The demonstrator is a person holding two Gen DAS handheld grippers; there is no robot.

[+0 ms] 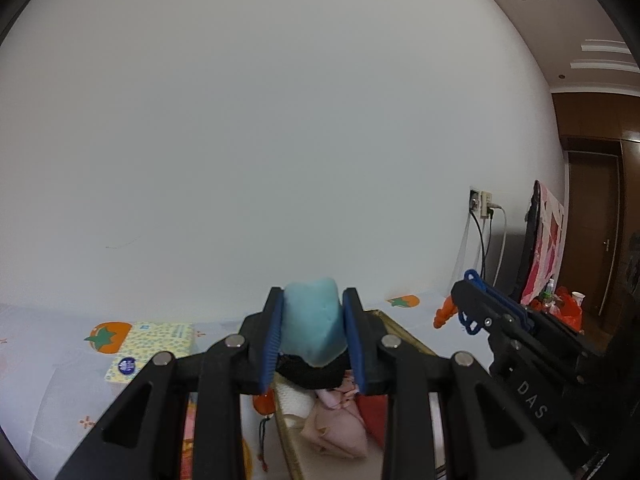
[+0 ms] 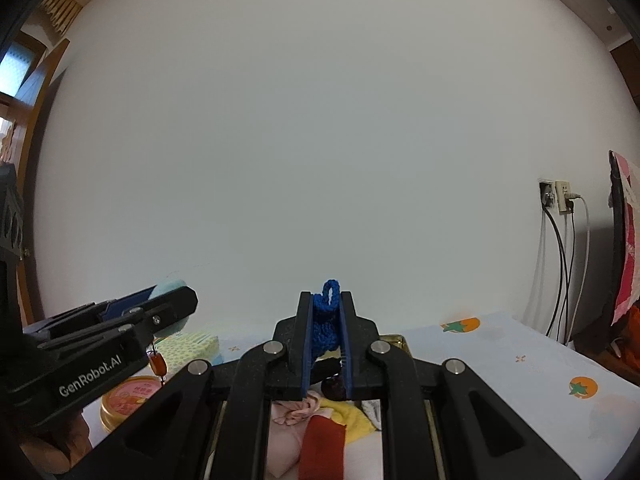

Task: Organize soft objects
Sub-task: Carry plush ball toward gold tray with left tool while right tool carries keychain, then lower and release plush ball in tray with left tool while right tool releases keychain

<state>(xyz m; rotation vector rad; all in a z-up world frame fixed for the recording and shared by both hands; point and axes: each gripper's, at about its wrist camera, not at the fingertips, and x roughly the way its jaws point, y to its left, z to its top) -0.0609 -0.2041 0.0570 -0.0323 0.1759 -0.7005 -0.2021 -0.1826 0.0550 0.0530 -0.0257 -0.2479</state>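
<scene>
On my left wrist camera, the left gripper (image 1: 313, 330) is pinching a light blue soft pad (image 1: 314, 322), spongy looking, with both blue ribbed fingers (image 1: 272, 340) pressed against its sides so it bulges up between them in front of the white wall (image 1: 280, 120). Below it I see a gold-rimmed tray (image 1: 404, 330) holding a heap of soft things: a black cloth (image 1: 310, 374) right under the pad, a pink fabric bundle (image 1: 336, 424), a white textured cloth (image 1: 294, 400) and something red (image 1: 374, 412). To the left on the pale tablecloth (image 1: 48, 360) with orange persimmon prints lies a tissue pack (image 1: 150, 344) with a dotted yellow wrapper. At the right of that view the right gripper (image 1: 466, 306) reaches in, with an orange knitted piece (image 1: 444, 314) showing just past it. On my right wrist camera, the right gripper (image 2: 326, 344) is pressed nearly together on a dark blue crocheted piece (image 2: 326, 320), whose loop sticks up above the fingertips. Under it the same tray (image 2: 394, 338) shows pink fabric (image 2: 288, 436), a red cloth (image 2: 324, 448) and a yellow cloth (image 2: 356, 420). The left gripper (image 2: 172, 300) comes in from the left, with a round tin (image 2: 128, 398) on the table below it. A wall socket (image 2: 556, 196) with cables sits at right.
</scene>
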